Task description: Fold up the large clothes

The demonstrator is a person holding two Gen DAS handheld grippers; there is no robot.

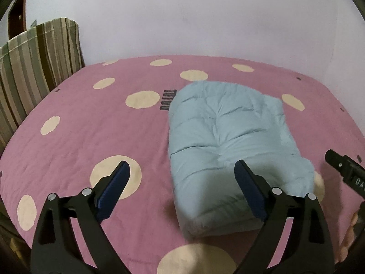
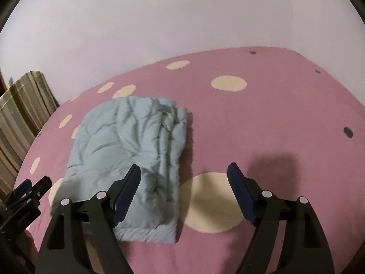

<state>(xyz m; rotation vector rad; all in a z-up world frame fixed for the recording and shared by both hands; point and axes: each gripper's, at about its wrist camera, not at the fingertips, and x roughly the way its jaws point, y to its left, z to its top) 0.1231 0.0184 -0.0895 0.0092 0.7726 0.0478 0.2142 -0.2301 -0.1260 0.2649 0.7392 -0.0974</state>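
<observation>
A: Folded pale-blue coat on the bed, puffy and quilted, lying as a thick rectangular bundle on the pink cover with cream dots.

B: Seen from the right side too. Creased on top, edges roughly squared, flat on the cover.

A: Left tongs spread wide, nothing between the pads. Hovering over the near end of the coat, right-hand pad above the blue fabric, left-hand pad over a cream dot.

B: Right tongs likewise released and empty. One pad over the coat's near right part, the other over bare cover beside a big cream dot. Cannot tell whether either pad touches the fabric.

A: Tip of the right tongs visible at the right edge of the left view, just past the coat's corner.

B: And the left tongs at the lower left of the right view, near the coat's left edge. Dark shadow on the cover beyond the right pad.

A: Striped cushion upright against the wall at the far left corner of the bed, well apart from the coat. Dark lettering printed on the cover just beside the coat's far left edge.
</observation>
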